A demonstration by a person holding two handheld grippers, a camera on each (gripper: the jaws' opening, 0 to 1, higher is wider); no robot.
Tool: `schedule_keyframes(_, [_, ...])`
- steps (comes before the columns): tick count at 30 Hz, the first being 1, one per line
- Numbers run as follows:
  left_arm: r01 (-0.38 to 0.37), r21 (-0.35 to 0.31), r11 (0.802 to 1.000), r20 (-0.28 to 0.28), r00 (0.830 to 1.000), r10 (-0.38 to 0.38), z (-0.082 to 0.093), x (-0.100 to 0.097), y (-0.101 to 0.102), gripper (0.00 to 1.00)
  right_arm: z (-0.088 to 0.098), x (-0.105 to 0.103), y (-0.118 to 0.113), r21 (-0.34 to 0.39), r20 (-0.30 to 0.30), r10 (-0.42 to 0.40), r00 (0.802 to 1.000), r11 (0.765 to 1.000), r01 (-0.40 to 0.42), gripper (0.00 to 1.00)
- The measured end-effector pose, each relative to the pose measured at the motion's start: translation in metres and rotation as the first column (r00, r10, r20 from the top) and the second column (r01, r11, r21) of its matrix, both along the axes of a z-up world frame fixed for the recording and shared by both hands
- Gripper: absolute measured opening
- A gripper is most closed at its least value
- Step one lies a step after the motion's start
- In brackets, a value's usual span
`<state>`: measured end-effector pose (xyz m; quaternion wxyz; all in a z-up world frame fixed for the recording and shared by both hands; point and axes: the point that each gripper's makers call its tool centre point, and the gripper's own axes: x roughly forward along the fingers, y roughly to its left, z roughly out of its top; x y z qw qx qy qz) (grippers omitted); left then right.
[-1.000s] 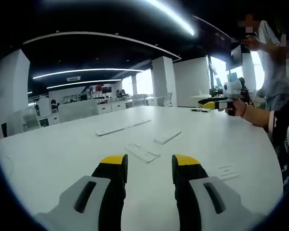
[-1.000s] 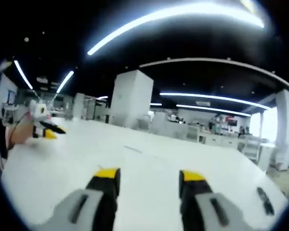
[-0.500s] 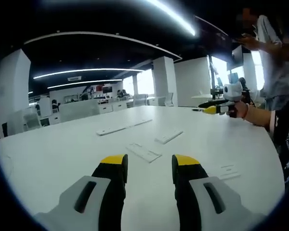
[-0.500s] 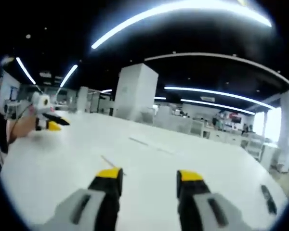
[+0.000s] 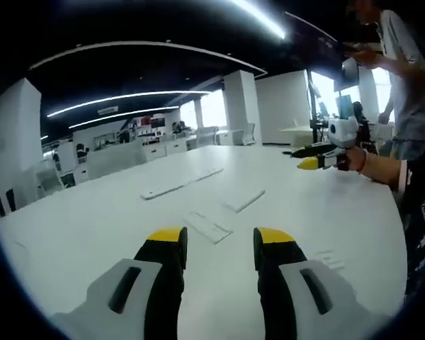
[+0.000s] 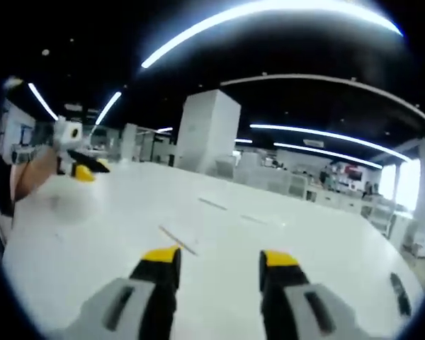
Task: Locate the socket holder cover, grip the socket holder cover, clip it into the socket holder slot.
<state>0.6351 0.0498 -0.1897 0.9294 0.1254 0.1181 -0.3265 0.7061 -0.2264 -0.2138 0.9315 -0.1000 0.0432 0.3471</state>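
Note:
Several flat white plastic pieces lie on the white table. In the left gripper view a ridged rectangular piece lies just beyond my left gripper, which is open and holds nothing. A second flat piece and a long strip lie farther off. My right gripper hovers over the table's right side in a hand. In the right gripper view my right gripper is open and holds nothing, with a thin white strip on the table ahead of its left jaw. I cannot tell which piece is the cover.
A small white piece lies near the table's right edge. A person stands behind the right hand. In the right gripper view my left gripper is at the far left, a dark object lies at the right edge, and more strips lie farther away.
Both cameras have shifted a little. The right gripper view has swung over the table, and a thin strip has come into view ahead of its jaws. Both grippers stay open.

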Motion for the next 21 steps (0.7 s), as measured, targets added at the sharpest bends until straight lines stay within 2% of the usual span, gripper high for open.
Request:
schedule_keyframes(5, [0.008, 0.055, 0.998, -0.051, 0.999, -0.005, 0.009, -0.004, -0.010, 0.42, 0.000, -0.003, 0.003, -0.001, 0.000, 0.007, 1.000, 1.000, -0.007, 0.46])
schedule_keyframes(12, [-0.002, 0.122, 0.992, -0.145, 0.989, 0.020, 0.008, -0.006, -0.021, 0.47, 0.000, -0.002, 0.002, -0.004, -0.003, 0.003, 1.000, 1.000, -0.003, 0.45])
schedule_keyframes(15, [-0.002, 0.174, 0.985, -0.235, 0.971, 0.043, -0.002, -0.008, -0.027, 0.49, -0.002, -0.002, 0.002, -0.008, -0.008, 0.000, 1.000, 1.000, 0.000, 0.44])
schedule_keyframes(18, [-0.002, 0.220, 0.976, -0.299, 0.952, 0.070, -0.012, -0.008, -0.034, 0.53, -0.005, -0.001, 0.001, -0.021, -0.013, -0.007, 1.000, 1.000, 0.006, 0.44])
schedule_keyframes(21, [-0.009, 0.286, 0.958, -0.364, 0.924, 0.118, -0.026, -0.006, -0.040, 0.53, -0.012, 0.001, -0.001, -0.043, -0.023, -0.021, 1.000, 0.999, 0.020, 0.43])
